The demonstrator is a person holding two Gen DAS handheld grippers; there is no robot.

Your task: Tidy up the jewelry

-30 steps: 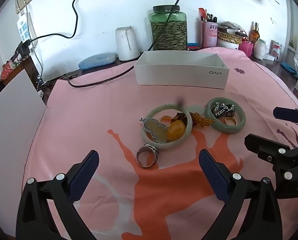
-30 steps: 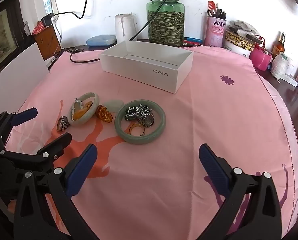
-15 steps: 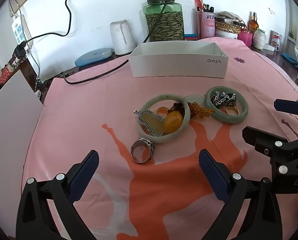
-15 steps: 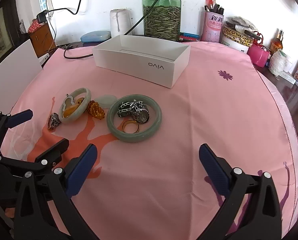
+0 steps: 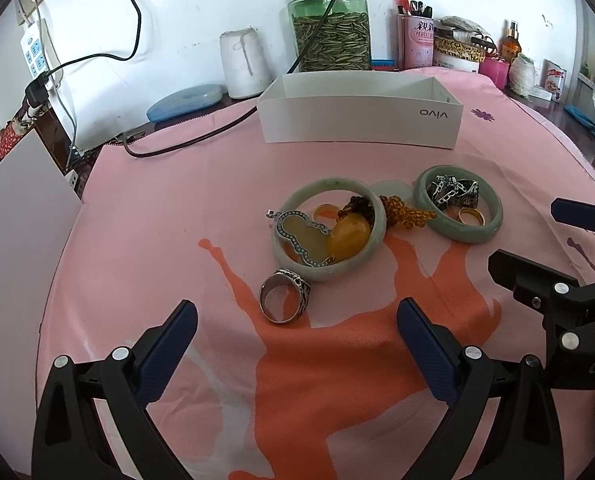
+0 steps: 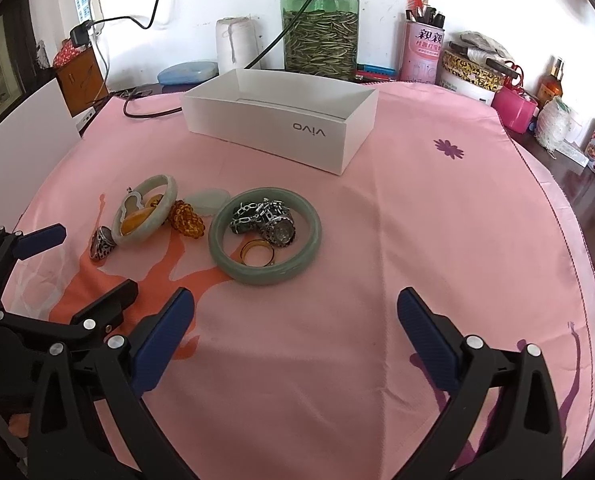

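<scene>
Jewelry lies in a cluster on the pink cloth. A silver ring (image 5: pixel 284 298) sits nearest my open left gripper (image 5: pixel 293 346). Behind it a pale green bangle (image 5: pixel 329 229) encircles a gourd pendant (image 5: pixel 303 236) and an amber stone (image 5: pixel 348 236). Amber beads (image 5: pixel 405 210) link it to a second green bangle (image 6: pixel 265 236), which surrounds a silver chain (image 6: pixel 263 216) and a gold ring (image 6: pixel 257 254). My open right gripper (image 6: pixel 295 332) hovers just in front of that bangle. An open white box (image 6: pixel 281 120) stands behind.
A green glass jar (image 5: pixel 329 28), a white roll (image 5: pixel 243 58), a pink pen holder (image 6: pixel 421 54) and tins line the back wall. A black cable (image 5: pixel 185 144) crosses the cloth's far left. A white board (image 5: pixel 17 224) leans at the left edge.
Both grippers have drifted a little forward and lower toward the jewelry, so the pile looks slightly larger and nearer. Nothing on the cloth has moved. Both stay open.
</scene>
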